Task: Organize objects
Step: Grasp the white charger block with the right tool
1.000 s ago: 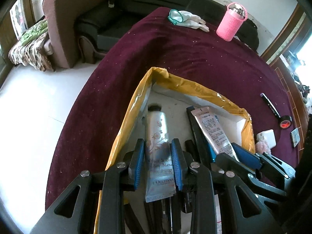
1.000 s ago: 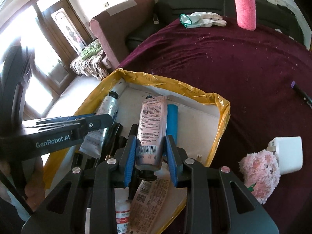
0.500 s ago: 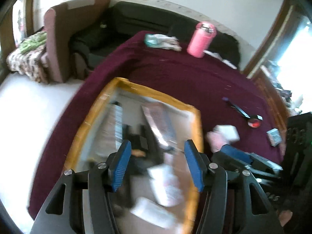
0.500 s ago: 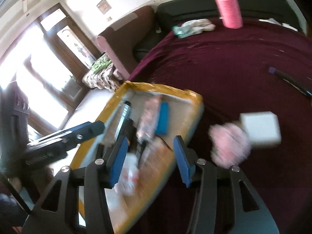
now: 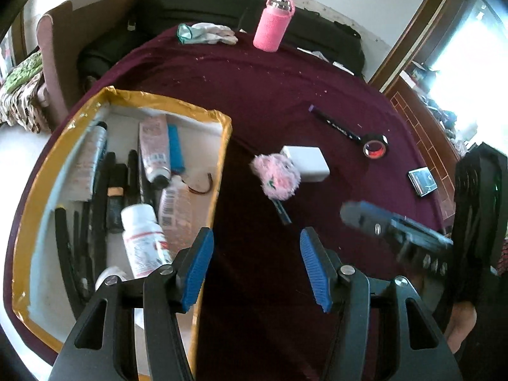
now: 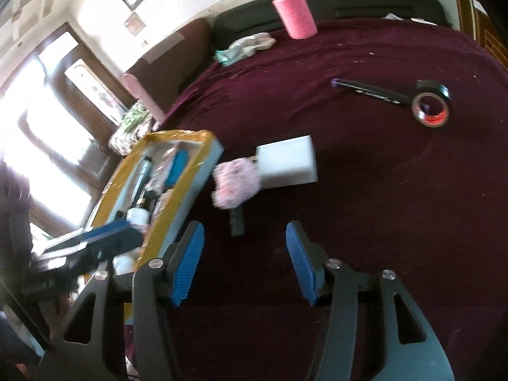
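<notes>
With both tools lifted clear of the tray (image 5: 222,171), I see the left gripper (image 5: 256,266) spread about halfway, its blue fingers (image 5: 197,266) released and closing on nothing; only bare maroon tabletop (image 5: 285,95) shows between them. My right gripper (image 6: 244,262) is empty too, its jaws opening at this moment, with just the cloth between the blue fingers (image 6: 187,263).

The yellow-taped tray sits at the left of the tabletop and holds the sorted things: a pale tube (image 5: 154,150) with small print I cannot read, a blue lighter-like piece (image 5: 175,152) just beside it, a silver tube (image 5: 92,155) along the left wall, several black pens (image 5: 101,190), a clear bottle with a barcode (image 5: 173,206), and a white bottle (image 5: 143,238) with red lettering too blurred to read.

Outside the tray, on the cloth, a pink fluffy thing (image 5: 277,176) touches a white box (image 5: 306,162). Further right a black marker (image 5: 336,128) lies with its end at a black tape roll (image 5: 376,149), and a small dark card-like item (image 5: 422,181) lies near the edge. A pink bottle (image 5: 273,22) stands at the far side, next to crumpled gloves (image 5: 206,33).

In the right wrist view, lettering on the left tool's body is too smeared for me to make out.
</notes>
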A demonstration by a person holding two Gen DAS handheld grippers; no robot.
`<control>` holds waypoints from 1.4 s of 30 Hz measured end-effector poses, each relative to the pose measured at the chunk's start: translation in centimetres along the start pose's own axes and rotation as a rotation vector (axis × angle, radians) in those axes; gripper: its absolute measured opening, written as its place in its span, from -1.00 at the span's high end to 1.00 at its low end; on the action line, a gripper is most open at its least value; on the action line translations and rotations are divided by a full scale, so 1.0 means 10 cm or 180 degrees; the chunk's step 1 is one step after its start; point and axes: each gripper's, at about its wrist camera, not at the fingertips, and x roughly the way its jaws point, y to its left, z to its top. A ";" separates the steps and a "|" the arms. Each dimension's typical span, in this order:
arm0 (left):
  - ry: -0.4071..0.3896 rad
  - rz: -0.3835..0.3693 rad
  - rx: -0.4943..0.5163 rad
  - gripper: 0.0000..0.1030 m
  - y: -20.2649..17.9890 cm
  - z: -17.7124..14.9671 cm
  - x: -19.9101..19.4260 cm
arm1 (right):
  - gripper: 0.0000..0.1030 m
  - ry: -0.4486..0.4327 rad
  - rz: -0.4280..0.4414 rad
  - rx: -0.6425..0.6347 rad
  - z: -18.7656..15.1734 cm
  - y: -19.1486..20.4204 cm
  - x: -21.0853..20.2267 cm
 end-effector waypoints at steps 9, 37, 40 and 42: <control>0.0043 -0.0032 0.0062 0.01 -0.14 -0.07 0.01 | -0.14 0.0078 -0.0175 -0.0164 0.31 -0.04 0.16; 0.0185 -0.0137 0.0132 0.02 -0.22 0.18 0.41 | -0.10 0.0422 -0.0640 -0.0043 0.52 -0.31 0.63; 0.0168 0.0023 0.0232 0.02 -0.34 0.21 0.48 | -0.09 0.0364 -0.0711 -0.0004 0.42 -0.35 0.48; 0.0169 0.0094 0.0309 0.02 -0.42 0.21 0.52 | -0.10 0.0316 -0.0778 0.0082 0.34 -0.42 0.40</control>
